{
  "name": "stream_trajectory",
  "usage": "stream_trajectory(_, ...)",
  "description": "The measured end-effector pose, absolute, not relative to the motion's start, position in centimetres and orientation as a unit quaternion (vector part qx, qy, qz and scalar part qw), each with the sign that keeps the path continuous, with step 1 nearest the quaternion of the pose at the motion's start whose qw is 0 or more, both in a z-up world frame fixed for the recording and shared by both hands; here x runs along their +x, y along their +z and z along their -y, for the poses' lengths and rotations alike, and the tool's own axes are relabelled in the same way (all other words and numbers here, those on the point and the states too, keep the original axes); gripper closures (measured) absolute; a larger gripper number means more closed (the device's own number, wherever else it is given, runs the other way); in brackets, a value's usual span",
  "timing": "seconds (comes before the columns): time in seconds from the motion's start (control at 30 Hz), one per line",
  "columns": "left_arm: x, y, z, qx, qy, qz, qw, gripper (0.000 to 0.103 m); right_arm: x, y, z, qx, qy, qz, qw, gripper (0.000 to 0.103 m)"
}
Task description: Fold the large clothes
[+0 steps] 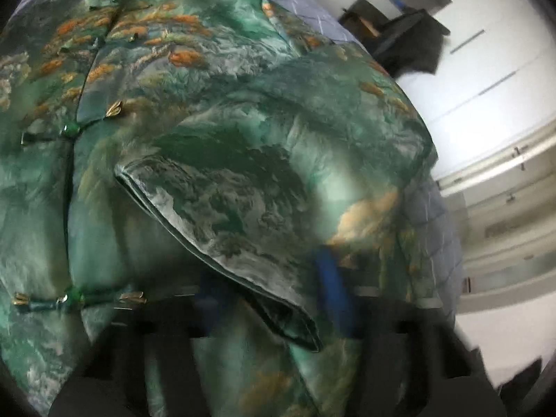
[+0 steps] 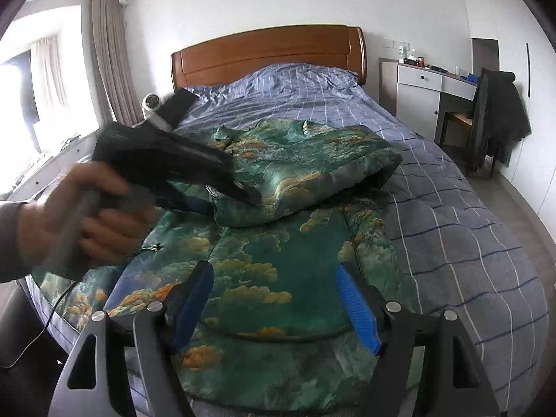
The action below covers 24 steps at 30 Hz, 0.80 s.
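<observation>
A green patterned padded jacket [image 2: 278,271] with orange clouds lies on the bed, front up. One sleeve [image 2: 312,170] is folded across its chest. In the left wrist view the sleeve [image 1: 243,187] and its cuff [image 1: 292,316] lie between the blurred blue fingers [image 1: 330,278], and the knot buttons [image 1: 71,130] run down the left. My left gripper [image 1: 271,295] stands open over the cuff; it also shows in the right wrist view [image 2: 243,194] at the sleeve end. My right gripper [image 2: 278,302] is open and empty above the jacket's lower part.
The bed [image 2: 451,226] has a blue checked cover and a wooden headboard [image 2: 271,52]. A white desk [image 2: 424,83] and a chair draped with a dark coat [image 2: 493,118] stand at the right. Curtains and a window [image 2: 52,80] are at the left.
</observation>
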<state>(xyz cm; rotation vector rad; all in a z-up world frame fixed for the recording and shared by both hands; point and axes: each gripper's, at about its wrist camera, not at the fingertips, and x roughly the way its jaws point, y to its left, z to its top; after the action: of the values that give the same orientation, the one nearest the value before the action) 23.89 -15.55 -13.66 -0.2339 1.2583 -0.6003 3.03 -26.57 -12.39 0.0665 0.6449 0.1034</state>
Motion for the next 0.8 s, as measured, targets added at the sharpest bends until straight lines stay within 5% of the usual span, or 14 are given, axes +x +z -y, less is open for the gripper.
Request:
stream_trajectory(0.33,26.9,-3.6,12.5,-0.075,-0.267,-0.475,0.835,0.094,2.9,-11.5,28.9,0.047,0.027,-0.293,0.954,0.028)
stream_trajectory(0.57,32.7,-9.4,9.1,-0.063,-0.189,-0.513,0.835,0.088,7.3,-9.7,29.6,0.003,0.044,-0.286,0.957,0.028)
stream_trajectory(0.63,33.2,-11.6,8.9,-0.047,-0.173,-0.534,0.826,0.074,10.0,-9.3,30.1,-0.008,0.055,-0.296,0.953,0.028)
stream_trajectory(0.7,32.8,-12.0,7.8,-0.064,-0.164,-0.530,0.830,0.049,13.3,-9.1,31.2,-0.013,0.060,-0.310,0.949,0.028)
stream_trajectory(0.8,32.4,-11.6,7.2,-0.088,-0.177,-0.507,0.839,0.033,17.9,-8.6,32.9,-0.012,0.057,-0.325,0.944,0.028)
